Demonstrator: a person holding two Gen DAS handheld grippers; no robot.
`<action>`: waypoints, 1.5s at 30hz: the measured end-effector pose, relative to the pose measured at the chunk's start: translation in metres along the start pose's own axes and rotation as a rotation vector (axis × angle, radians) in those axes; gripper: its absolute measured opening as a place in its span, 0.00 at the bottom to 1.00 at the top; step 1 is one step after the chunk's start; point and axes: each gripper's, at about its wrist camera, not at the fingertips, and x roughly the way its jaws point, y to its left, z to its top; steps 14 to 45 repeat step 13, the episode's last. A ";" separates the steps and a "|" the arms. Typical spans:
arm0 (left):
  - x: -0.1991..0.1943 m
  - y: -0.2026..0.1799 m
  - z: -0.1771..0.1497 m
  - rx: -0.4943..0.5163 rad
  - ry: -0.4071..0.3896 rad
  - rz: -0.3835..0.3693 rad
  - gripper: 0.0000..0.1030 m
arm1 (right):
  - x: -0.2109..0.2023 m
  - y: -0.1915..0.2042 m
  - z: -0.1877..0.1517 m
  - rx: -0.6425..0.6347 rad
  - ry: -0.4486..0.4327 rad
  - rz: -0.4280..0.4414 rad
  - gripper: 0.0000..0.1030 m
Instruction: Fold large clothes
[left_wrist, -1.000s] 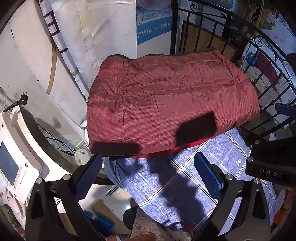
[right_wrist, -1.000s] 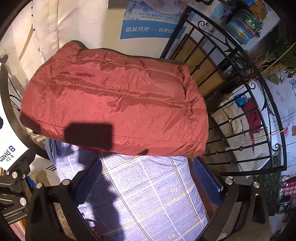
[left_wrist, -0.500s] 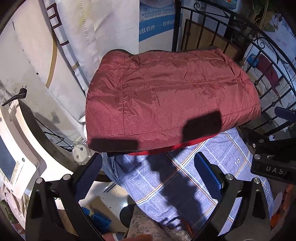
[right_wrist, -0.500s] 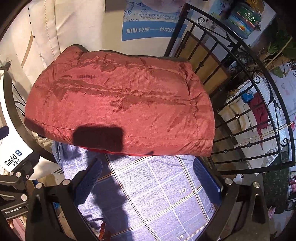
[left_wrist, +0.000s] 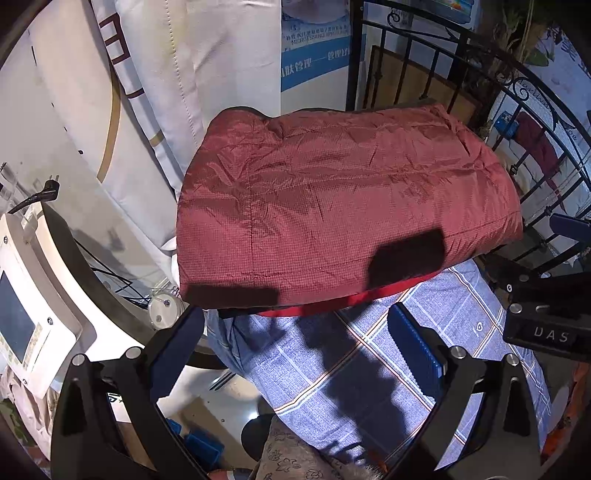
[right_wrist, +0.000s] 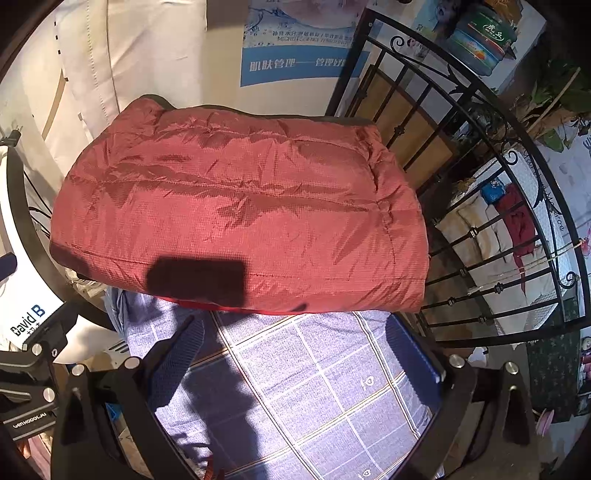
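- Already folded into a thick rectangular bundle, the red quilted jacket (left_wrist: 343, 214) lies on the far part of a surface draped in a blue plaid cloth (left_wrist: 391, 362), its near edge overhanging a thin strip of brighter red lining.
- Held above the near end of the cloth, the left gripper (left_wrist: 295, 343) points forward and downward at the jacket; its jaws are spread wide with nothing between them, and neither blue pad touches the fabric.
- Beside it, the right gripper (right_wrist: 299, 350) hangs in the same pose, tilted down toward the jacket (right_wrist: 240, 218), jaws released and empty over the plaid cloth (right_wrist: 325, 376).
- Both grippers throw dark rectangular shadows onto the jacket's near edge.
- From the left wrist view, part of the right gripper's black body shows at the right edge, close beside the cloth.
- A black wrought-iron railing (right_wrist: 480, 206) curves round the right side just beyond the jacket, and a white machine with a screen (left_wrist: 33, 295) stands off to the left.
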 end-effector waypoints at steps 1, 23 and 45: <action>0.000 0.000 0.000 0.000 0.000 -0.002 0.95 | 0.000 -0.001 0.000 0.002 0.000 -0.004 0.95; 0.005 0.003 -0.001 -0.012 0.035 -0.024 0.95 | 0.004 -0.003 0.000 0.009 0.006 -0.017 0.95; 0.005 0.003 -0.001 -0.012 0.035 -0.024 0.95 | 0.004 -0.003 0.000 0.009 0.006 -0.017 0.95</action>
